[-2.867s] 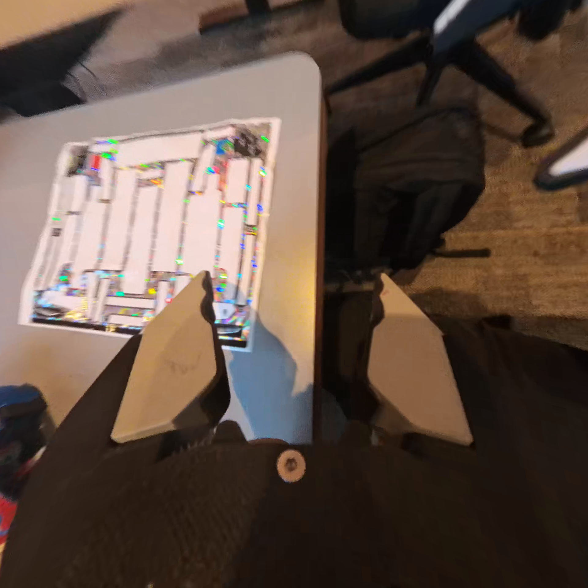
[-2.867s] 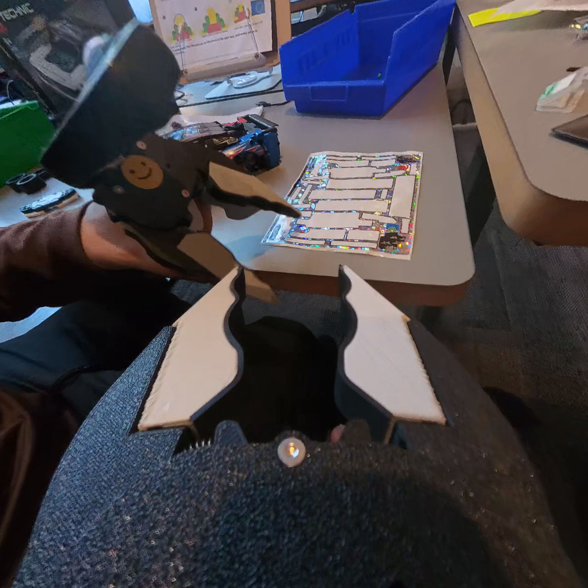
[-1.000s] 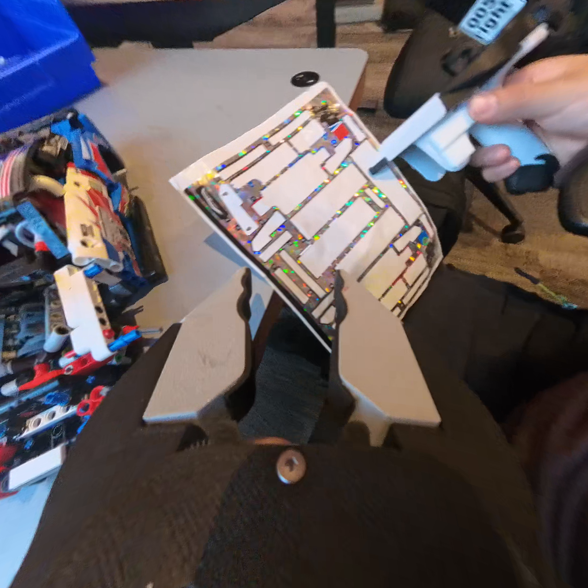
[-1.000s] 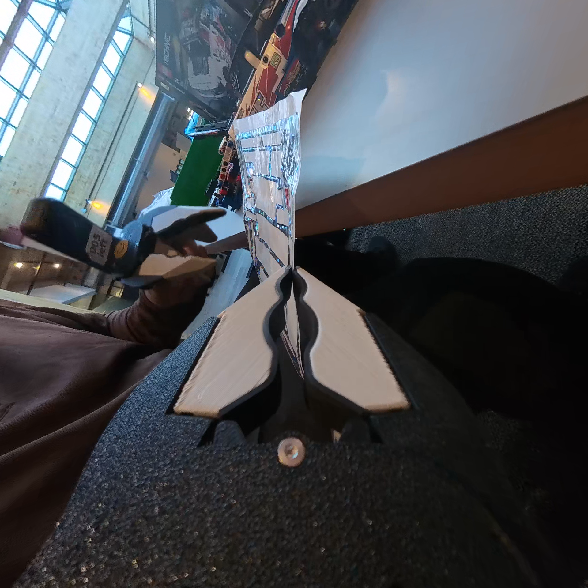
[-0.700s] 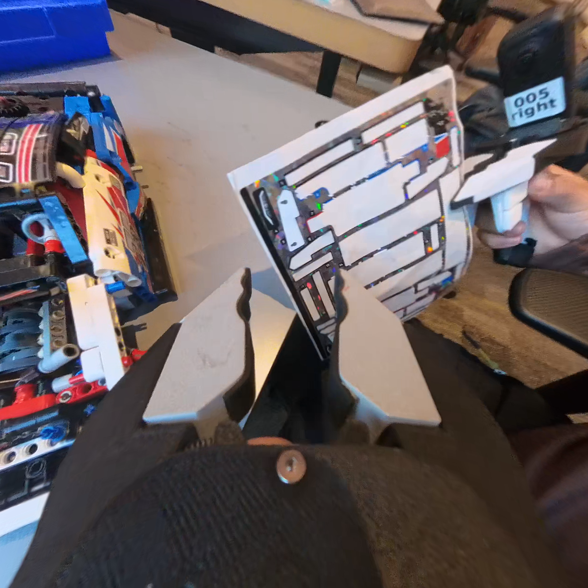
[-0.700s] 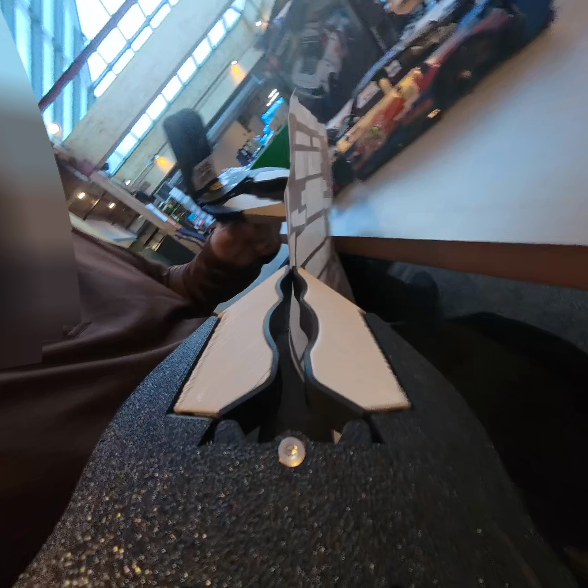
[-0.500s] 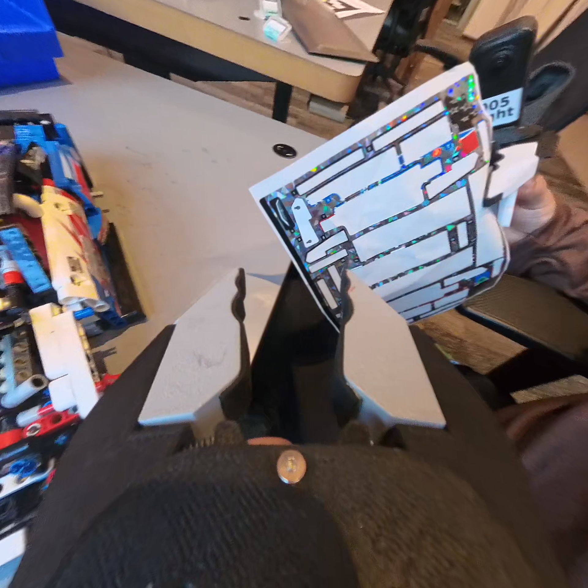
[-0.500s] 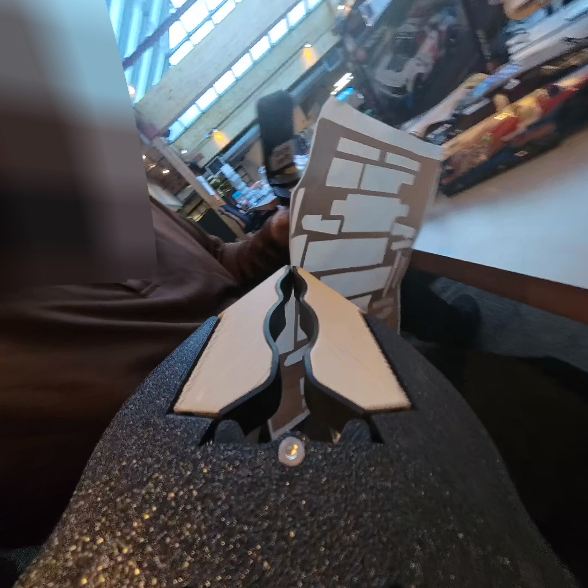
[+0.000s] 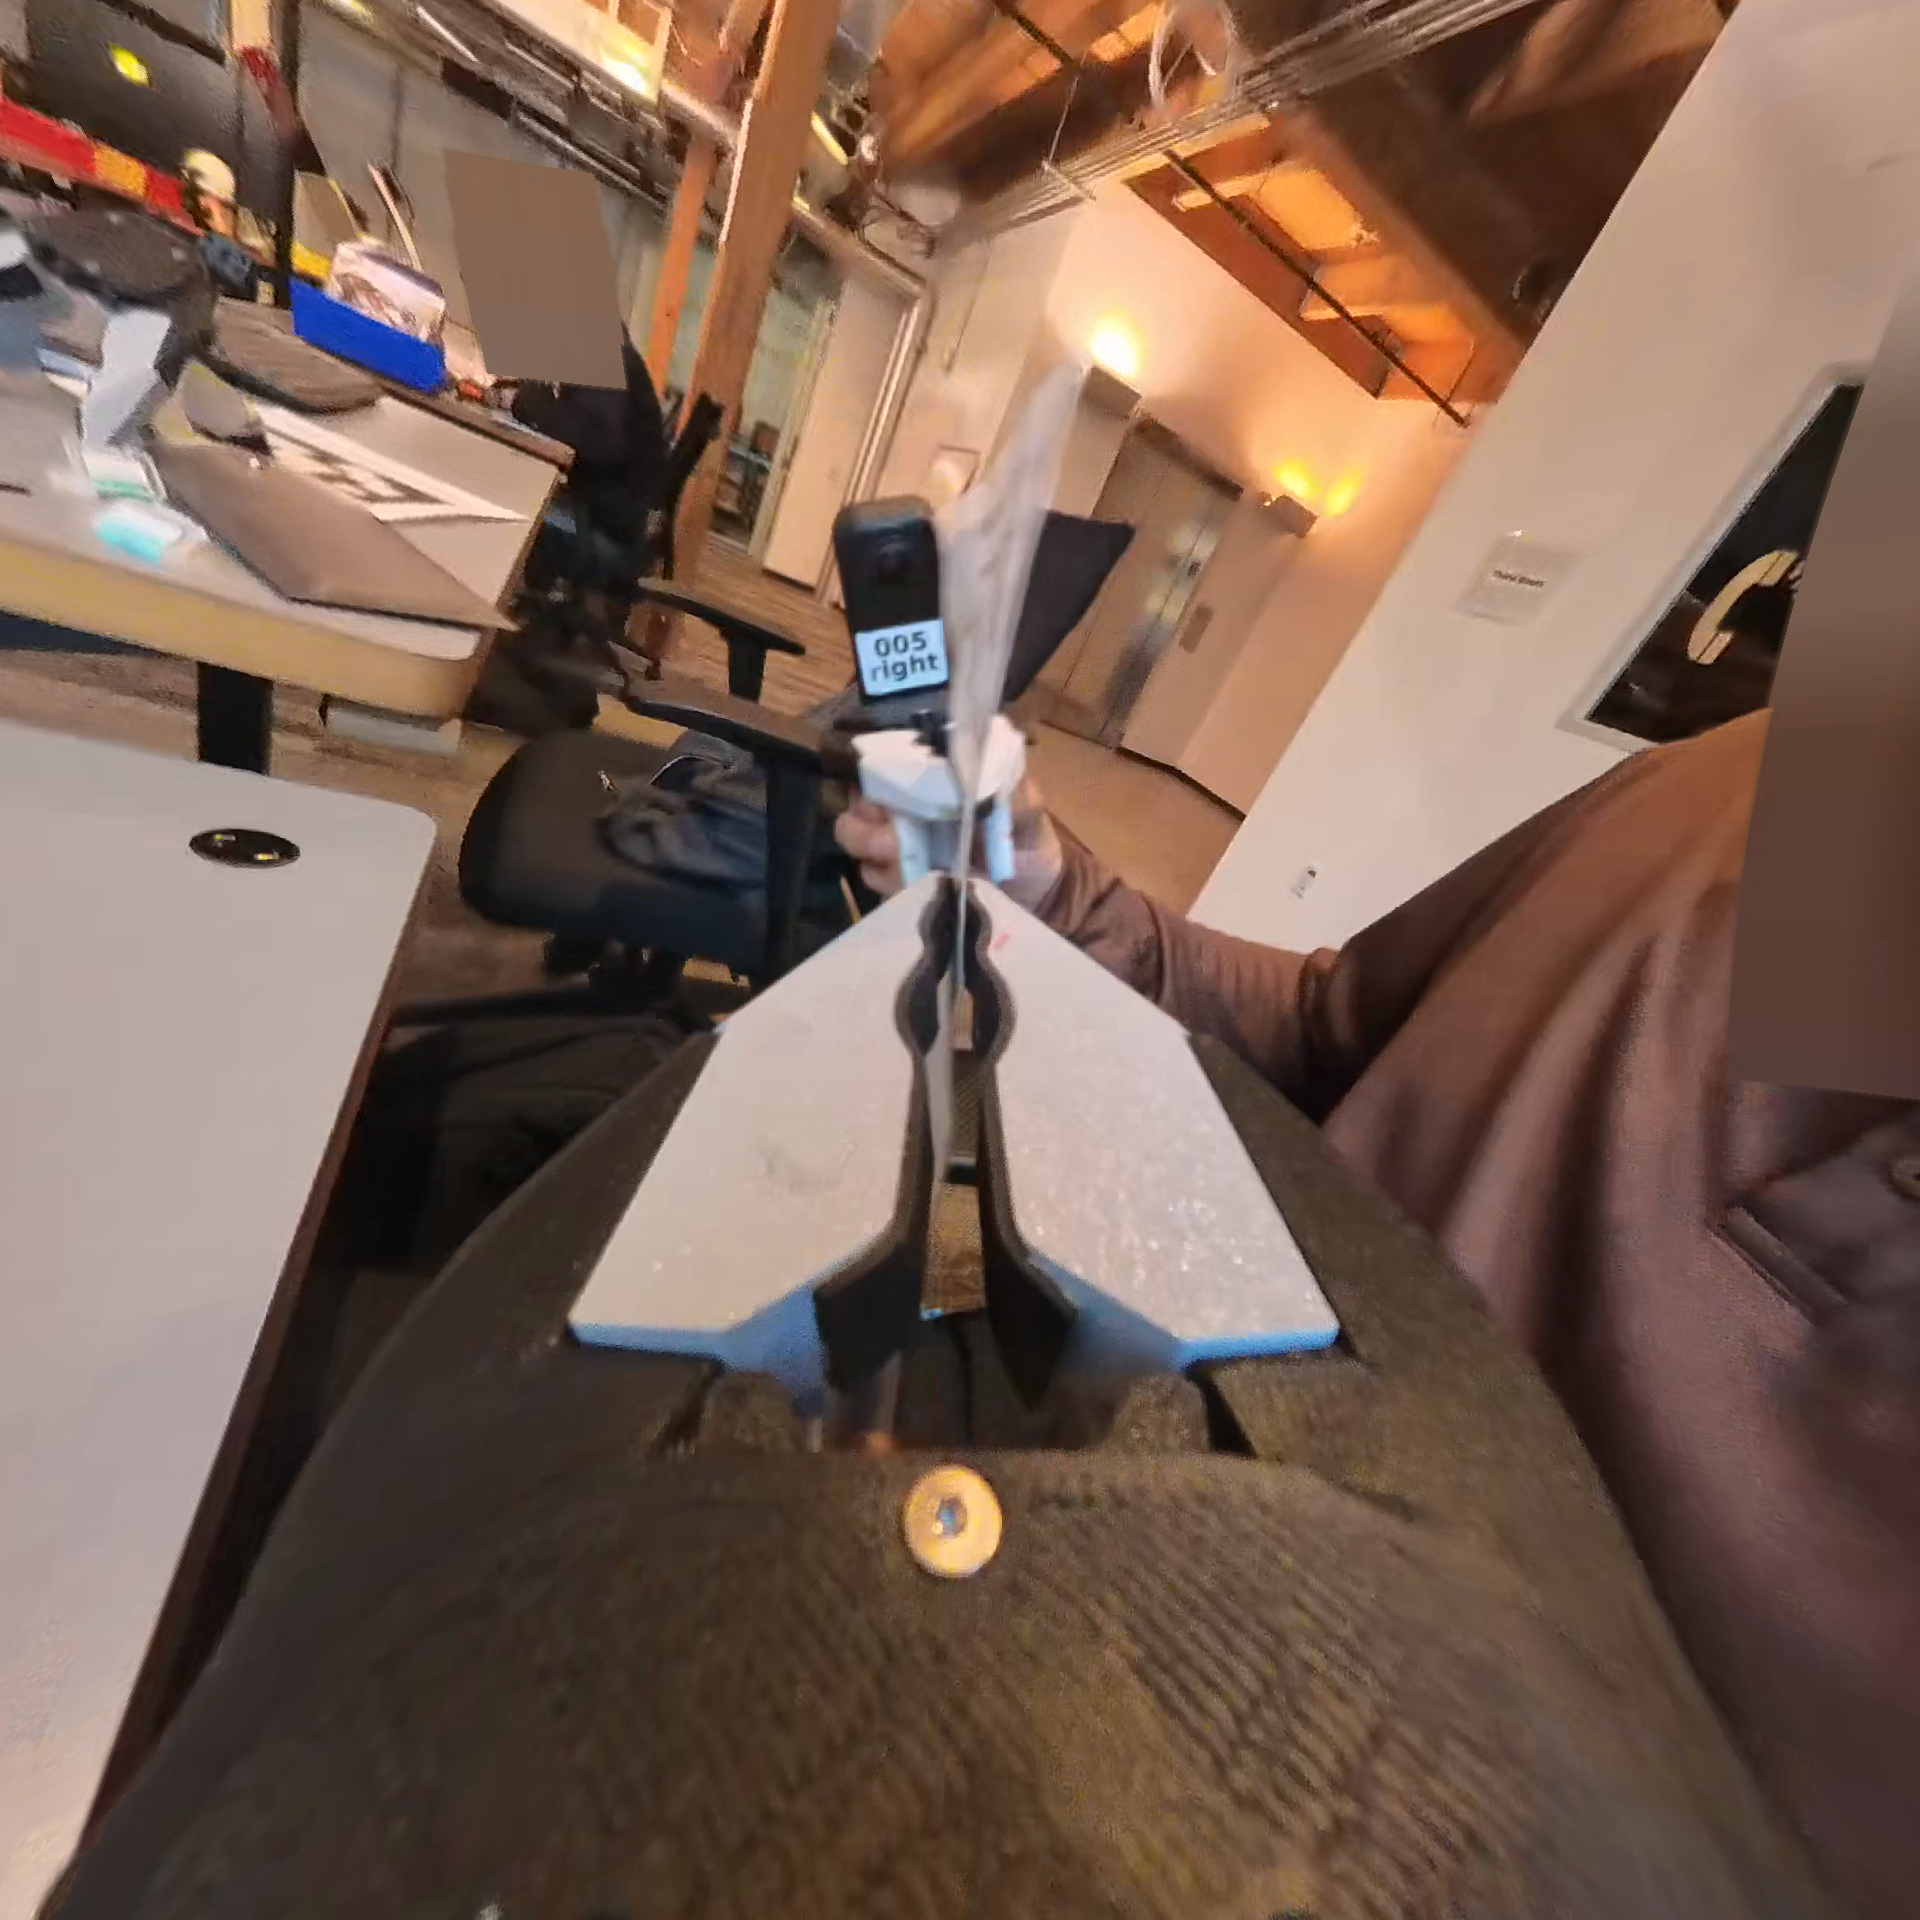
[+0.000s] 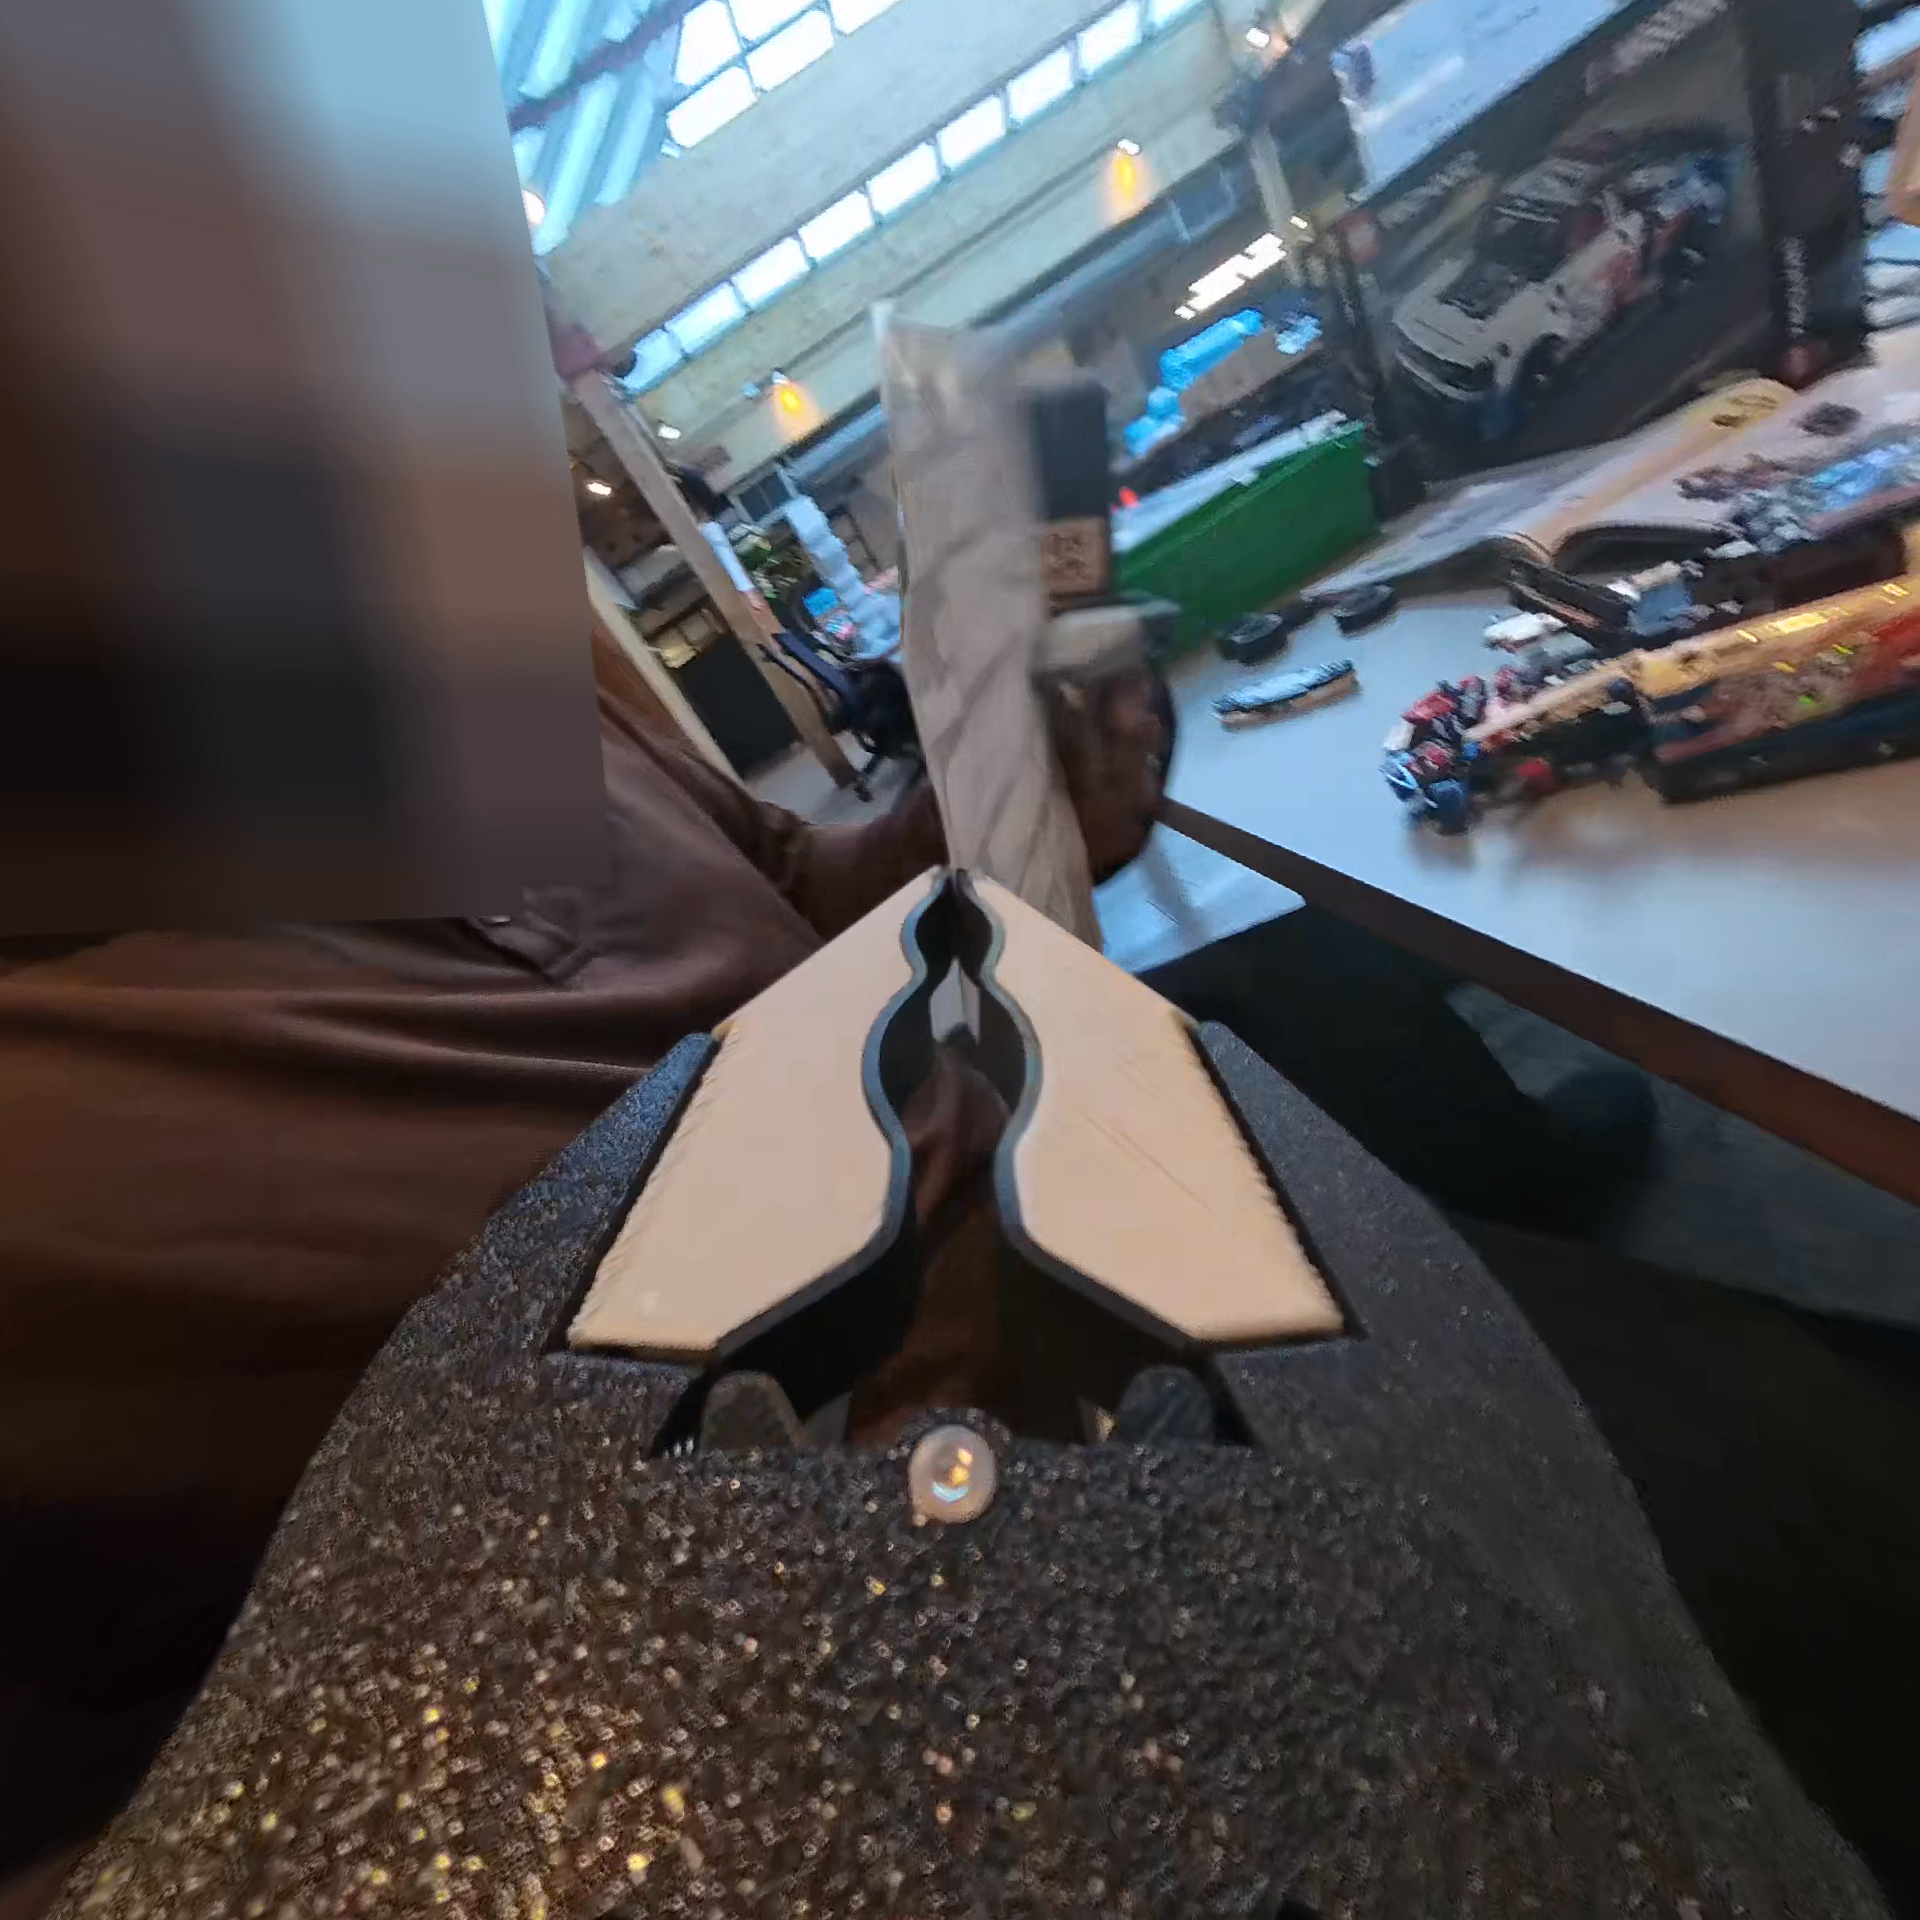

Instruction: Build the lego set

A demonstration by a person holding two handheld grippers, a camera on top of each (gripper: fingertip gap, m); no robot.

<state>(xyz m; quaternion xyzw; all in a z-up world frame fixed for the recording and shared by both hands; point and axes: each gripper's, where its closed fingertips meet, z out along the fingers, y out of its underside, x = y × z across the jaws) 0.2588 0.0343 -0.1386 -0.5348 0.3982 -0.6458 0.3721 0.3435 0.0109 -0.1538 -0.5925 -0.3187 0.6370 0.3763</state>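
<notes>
Grey laminate with a brown edge makes up the table (image 10: 1621, 914), which is lying off to the right of the right gripper (image 10: 953, 883) and to the left of the left gripper (image 9: 951, 888). On it, ahead and to the right of the right gripper, the partly built lego car (image 10: 1704, 696) is sitting, a knobbly mass of red, blue and black parts. Both grippers are raised clear of the table and facing each other, and the sticker sheet (image 10: 977, 644) is standing on edge between them. It is thin, glossy and slightly bowed, and blurred here, so its print cannot be made out.

Each gripper is pinching an edge of the sheet, with its pale, flat-faced fingers pressed nearly together and only the wavy inner notch left open. From the left wrist view the sheet (image 9: 987, 582) is running edge-on straight out of the fingertips towards the right gripper beyond.

The step in hand is probably handling the sheet to free a sticker. Doing it well likely means keeping light tension between the two grips and avoiding twisting, since such a thin sheet would crease or tear easily.
</notes>
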